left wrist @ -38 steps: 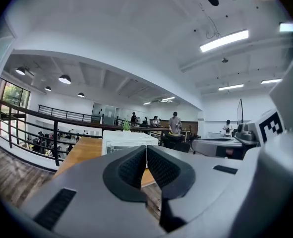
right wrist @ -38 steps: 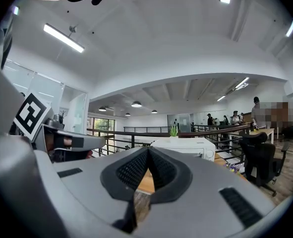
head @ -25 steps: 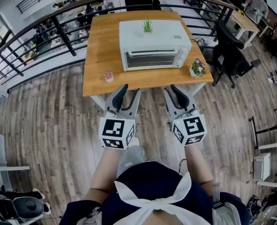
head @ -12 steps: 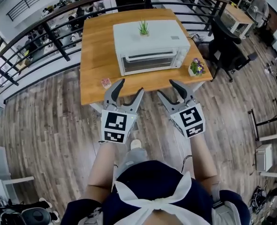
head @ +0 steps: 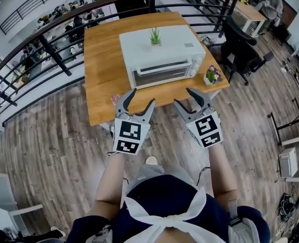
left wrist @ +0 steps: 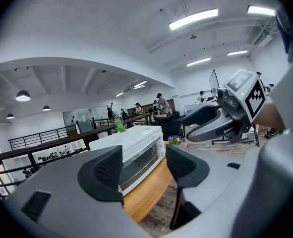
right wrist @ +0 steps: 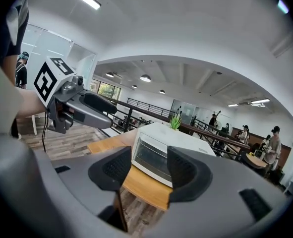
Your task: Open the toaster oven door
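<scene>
The white toaster oven (head: 162,54) stands on the wooden table (head: 101,75), its glass door (head: 163,73) closed and facing me. Both grippers hover at the table's near edge, short of the oven and touching nothing. My left gripper (head: 140,98) is in front of the oven's left half; its jaws have just opened wide with nothing between them. My right gripper (head: 185,99) is in front of the right half, and its jaws have likewise just opened, empty. The oven (left wrist: 136,152) shows beyond the left gripper (left wrist: 144,170), and again as the oven (right wrist: 158,152) beyond the right gripper (right wrist: 149,170).
A small green plant (head: 155,36) sits on the oven's top. A pot of purple flowers (head: 212,75) stands at the table's right front corner, a small pink pot (head: 115,99) near the left front edge. A dark railing (head: 48,39) runs behind; a black office chair (head: 243,49) stands right.
Both grippers moved forward from over the floor to the table's near edge. Their jaws went from nearly together to spread wide.
</scene>
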{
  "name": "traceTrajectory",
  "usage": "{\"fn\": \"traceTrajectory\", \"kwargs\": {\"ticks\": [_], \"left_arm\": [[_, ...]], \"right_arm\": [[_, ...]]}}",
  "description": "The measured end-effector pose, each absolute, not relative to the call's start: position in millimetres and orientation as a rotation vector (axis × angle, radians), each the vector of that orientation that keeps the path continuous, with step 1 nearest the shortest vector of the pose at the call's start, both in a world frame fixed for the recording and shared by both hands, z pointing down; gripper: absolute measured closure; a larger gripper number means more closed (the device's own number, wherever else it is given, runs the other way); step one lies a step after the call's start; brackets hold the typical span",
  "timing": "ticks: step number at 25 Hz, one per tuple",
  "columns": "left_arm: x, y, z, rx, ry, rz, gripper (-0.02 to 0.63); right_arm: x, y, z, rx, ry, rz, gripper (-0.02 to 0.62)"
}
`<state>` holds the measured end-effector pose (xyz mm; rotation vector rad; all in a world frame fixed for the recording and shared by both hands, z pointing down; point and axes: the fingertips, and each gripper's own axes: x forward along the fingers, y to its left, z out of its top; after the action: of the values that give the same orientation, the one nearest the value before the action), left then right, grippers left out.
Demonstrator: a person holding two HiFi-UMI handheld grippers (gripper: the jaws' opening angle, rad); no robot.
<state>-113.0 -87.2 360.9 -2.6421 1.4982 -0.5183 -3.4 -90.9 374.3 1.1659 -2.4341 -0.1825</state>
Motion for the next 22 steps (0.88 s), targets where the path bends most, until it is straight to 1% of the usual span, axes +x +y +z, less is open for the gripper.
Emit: {"fn": "traceTrajectory", "kwargs": {"ticks": [4, 11, 18, 22], "left_arm": [[-119, -97, 366, -2.652, 1.446, -0.562, 0.339], [-110, -110, 385, -2.682, 1.376, -0.678, 0.339], [-107, -137, 397, -2.684, 1.367, -0.719, 0.339], [-106, -153, 412, -2.672, 1.387, -0.795, 0.339]], "right_arm": [[-8, -99, 379, 1.209, -2.399, -0.176, 0.374], [-2, -111, 395, 1.205, -2.349, -0.156, 0.376], [0, -134, 407, 1.171, -2.316, -0.176, 0.377], [10, -151, 411, 1.141, -2.315, -0.167, 0.379]]}}
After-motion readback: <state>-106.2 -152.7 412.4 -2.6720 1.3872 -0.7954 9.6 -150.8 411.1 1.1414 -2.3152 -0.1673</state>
